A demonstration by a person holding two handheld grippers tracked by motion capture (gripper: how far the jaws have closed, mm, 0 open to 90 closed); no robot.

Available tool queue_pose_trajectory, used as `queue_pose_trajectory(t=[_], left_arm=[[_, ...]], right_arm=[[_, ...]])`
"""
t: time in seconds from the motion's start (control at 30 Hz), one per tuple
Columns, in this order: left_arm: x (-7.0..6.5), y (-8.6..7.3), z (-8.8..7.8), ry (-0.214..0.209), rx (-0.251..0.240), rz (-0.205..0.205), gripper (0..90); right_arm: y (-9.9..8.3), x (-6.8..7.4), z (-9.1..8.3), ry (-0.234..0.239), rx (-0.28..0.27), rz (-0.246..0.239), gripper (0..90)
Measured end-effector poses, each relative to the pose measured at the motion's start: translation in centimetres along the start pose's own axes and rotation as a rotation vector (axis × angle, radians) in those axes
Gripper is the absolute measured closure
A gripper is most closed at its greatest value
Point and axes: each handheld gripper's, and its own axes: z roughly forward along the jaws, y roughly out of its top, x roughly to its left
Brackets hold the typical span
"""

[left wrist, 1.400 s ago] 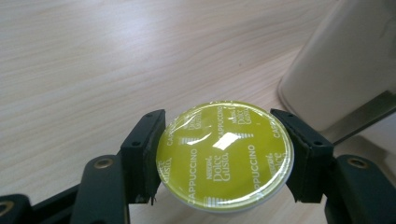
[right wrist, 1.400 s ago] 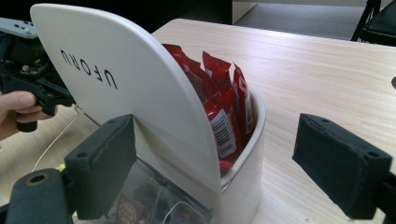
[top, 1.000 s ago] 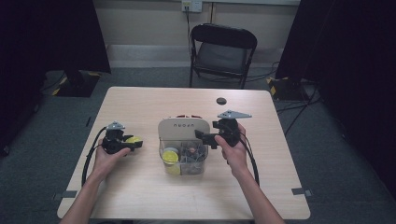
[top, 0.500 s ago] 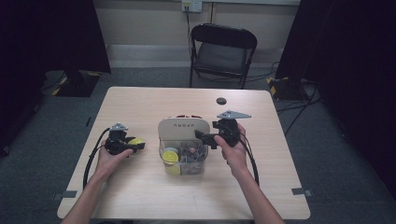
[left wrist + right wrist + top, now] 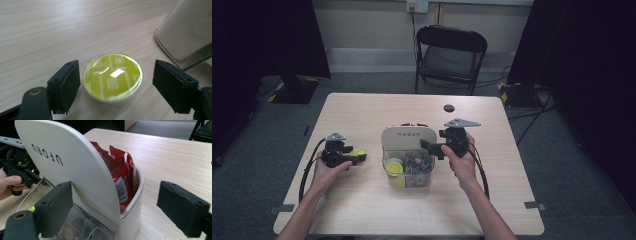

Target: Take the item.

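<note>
Our left gripper (image 5: 115,92) has just spread its jaws, and the yellow pod (image 5: 113,77) sits between them on the table (image 5: 62,30), foil face up. The left pad seems to graze its rim or stand a hair off, we cannot tell which; the right pad stands clear, so nothing is pinched. From above, the pod (image 5: 358,152) lies at the tip of the left gripper (image 5: 354,159), well left of the organizer (image 5: 408,140).

The relation that matters, we judge: the pod lies dead ahead of the left jaws and centred in their gap, so that hand can simply draw back. Round as it is, the pod has no long axis to favour. The left hand is far nearer; our right gripper (image 5: 115,215) is over by the organizer (image 5: 75,170), jaws wide, the left pad at the white backplate and the right one out over bare wood, gripping nothing.

The pod is a shallow disc with glossy yellow foil and a pale plastic rim. The organizer has a smooth cream backplate, a rounded cup of crinkly red sachets (image 5: 120,170) behind it, and a clear bin of more pods (image 5: 394,167) in front. The table is matte, pale wood grain
</note>
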Motion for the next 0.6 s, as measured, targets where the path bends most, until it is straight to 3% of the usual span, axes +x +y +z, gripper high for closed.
queue_pose_trajectory(t=[0.13, 0.27, 0.6], left_arm=[[-0.2, -0.3, -1.2, 0.009, -0.01, -0.006, 22.6], [-0.8, -0.7, -2.0, 0.016, 0.003, 0.027, 22.7], [-1.2, -3.0, -3.1, 0.033, 0.015, 0.041, 19.1]], right_arm=[[0.0, 0.1, 0.1, -0.001, 0.004, -0.004, 12.4], [0.0, 0.0, 0.1, 0.002, 0.003, -0.002, 12.3], [0.1, 0.1, -0.1, 0.009, -0.006, -0.005, 13.8]])
